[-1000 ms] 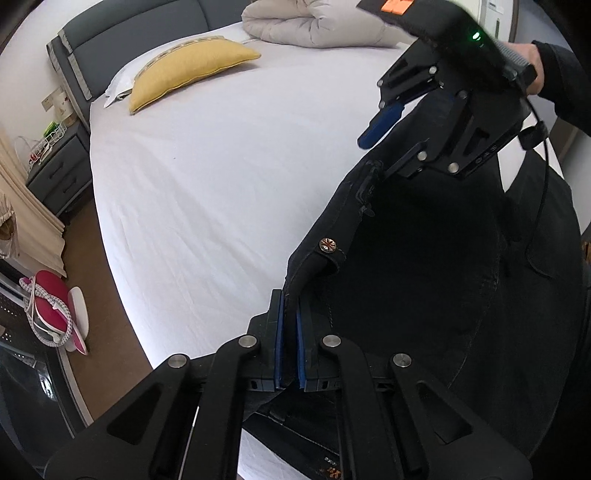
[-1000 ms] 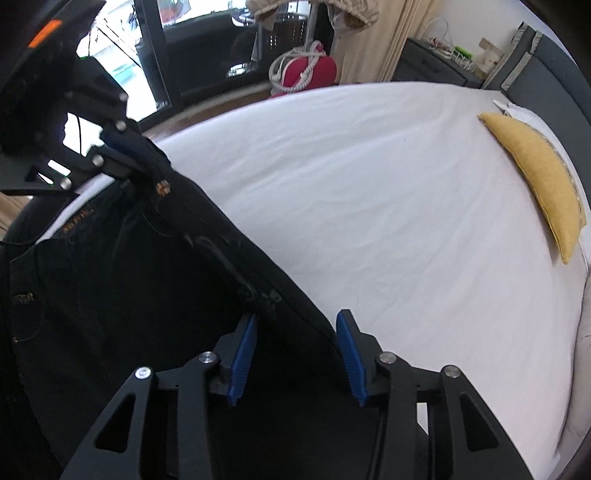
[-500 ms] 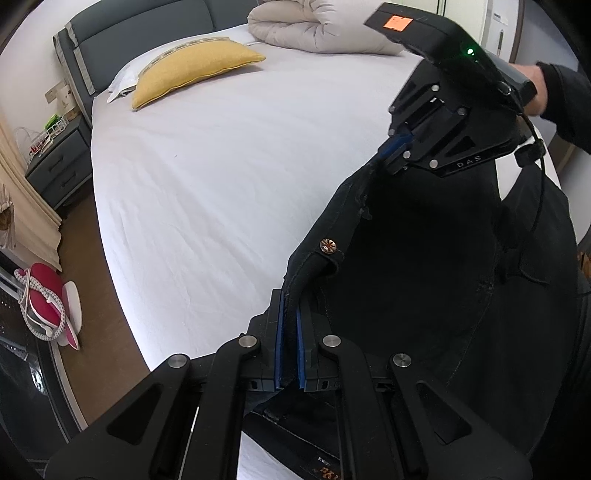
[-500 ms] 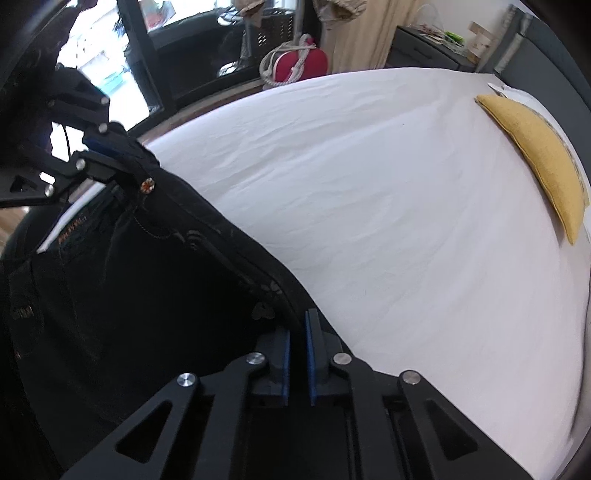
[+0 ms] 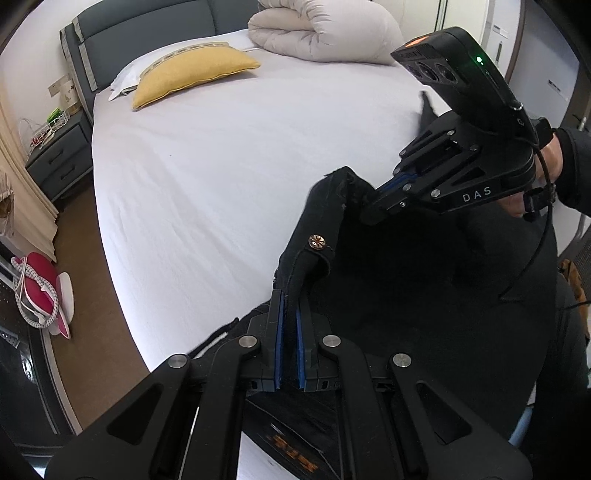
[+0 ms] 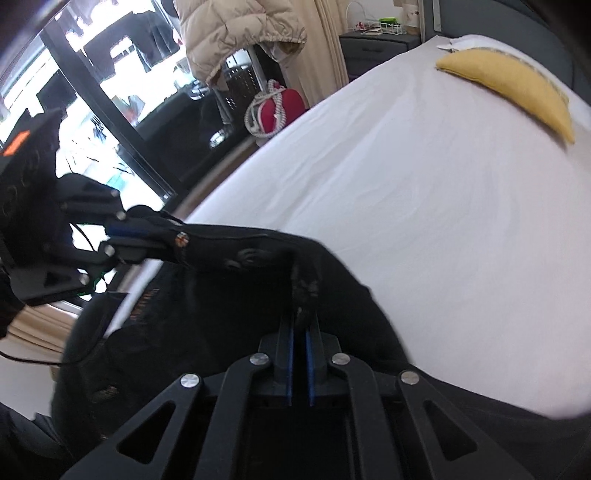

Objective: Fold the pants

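Two grippers hold one pair of black pants (image 5: 424, 295) by the waistband above the near edge of a wide bed (image 5: 240, 166), and by the look of things the folding proper has hardly begun. Across most of both views lies the bed's white sheet, bare over its middle, with a rolled duvet (image 5: 325, 31) at the far end and a yellow pillow (image 5: 192, 72) at the far left by the headboard. The pants hang as a loose dark mass off the near right of the bed, not laid flat, and no crease or neat fold shows anywhere in them. The left gripper (image 5: 289, 314) is closed tight on the waistband just below the copper button (image 5: 317, 242), cloth pinched between its blue pads. The right gripper (image 6: 300, 325) is likewise clamped on a bunched bit of waistband further along; in the left wrist view it sits up and to the right. My reading is that only the pick-up is done: still left are spreading the pants on the sheet, bringing one leg over the other, then folding them down their length.
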`<state>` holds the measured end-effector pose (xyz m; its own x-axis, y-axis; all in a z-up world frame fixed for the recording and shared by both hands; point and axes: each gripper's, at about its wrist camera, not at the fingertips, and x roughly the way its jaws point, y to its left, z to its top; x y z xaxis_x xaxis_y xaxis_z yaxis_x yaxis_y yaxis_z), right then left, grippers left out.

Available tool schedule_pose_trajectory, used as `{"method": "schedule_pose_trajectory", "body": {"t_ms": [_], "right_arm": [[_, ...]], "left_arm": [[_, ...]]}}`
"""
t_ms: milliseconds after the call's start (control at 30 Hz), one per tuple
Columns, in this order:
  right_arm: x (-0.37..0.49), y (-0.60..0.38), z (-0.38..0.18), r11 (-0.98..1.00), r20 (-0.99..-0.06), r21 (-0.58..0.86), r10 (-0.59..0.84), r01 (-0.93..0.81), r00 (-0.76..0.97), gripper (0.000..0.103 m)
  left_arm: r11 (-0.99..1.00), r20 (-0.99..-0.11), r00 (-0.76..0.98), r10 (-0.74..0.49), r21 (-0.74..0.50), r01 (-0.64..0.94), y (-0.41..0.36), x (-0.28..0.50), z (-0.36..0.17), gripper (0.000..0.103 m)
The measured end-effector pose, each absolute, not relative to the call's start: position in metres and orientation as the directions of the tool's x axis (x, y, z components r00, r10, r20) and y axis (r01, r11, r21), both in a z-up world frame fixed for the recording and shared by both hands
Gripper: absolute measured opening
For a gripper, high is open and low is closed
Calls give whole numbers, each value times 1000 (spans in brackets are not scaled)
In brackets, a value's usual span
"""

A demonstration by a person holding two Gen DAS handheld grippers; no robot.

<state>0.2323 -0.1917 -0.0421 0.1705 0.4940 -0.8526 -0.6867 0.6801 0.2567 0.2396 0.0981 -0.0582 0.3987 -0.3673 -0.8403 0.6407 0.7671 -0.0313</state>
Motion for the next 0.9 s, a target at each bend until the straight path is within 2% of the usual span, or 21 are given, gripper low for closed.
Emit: {"method": "schedule_pose_trajectory", "body": {"t_ms": [133,267,467,567,767,900], "right_arm": [[213,-190,-36,652,-831,311,539,-691,134,7],[188,-184,-35,604,-866,253,490,-756,101,7],[123,-178,-33,511,-924,75,359,-856,133,7],[84,-178,-38,453,-944,-16,287,-891,164,7],[21,-179,-55,363,-956,-127,203,-923,211,7],[-18,-171,-70,274,-948,-254,122,-928,295,7]], "left_arm": [[760,-843,394,-367,-28,650,97,215,-54,4],[732,-847,388,-363,-2,681,96,180,-51,4],[645,-867,357,-349,54,762,88,110,-55,4],[612,-887,314,-340,45,790,84,77,-65,4],[563,-906,254,-338,21,826,78,20,-79,4],[517,-918,226,-325,28,856,64,-7,-85,4]]}}
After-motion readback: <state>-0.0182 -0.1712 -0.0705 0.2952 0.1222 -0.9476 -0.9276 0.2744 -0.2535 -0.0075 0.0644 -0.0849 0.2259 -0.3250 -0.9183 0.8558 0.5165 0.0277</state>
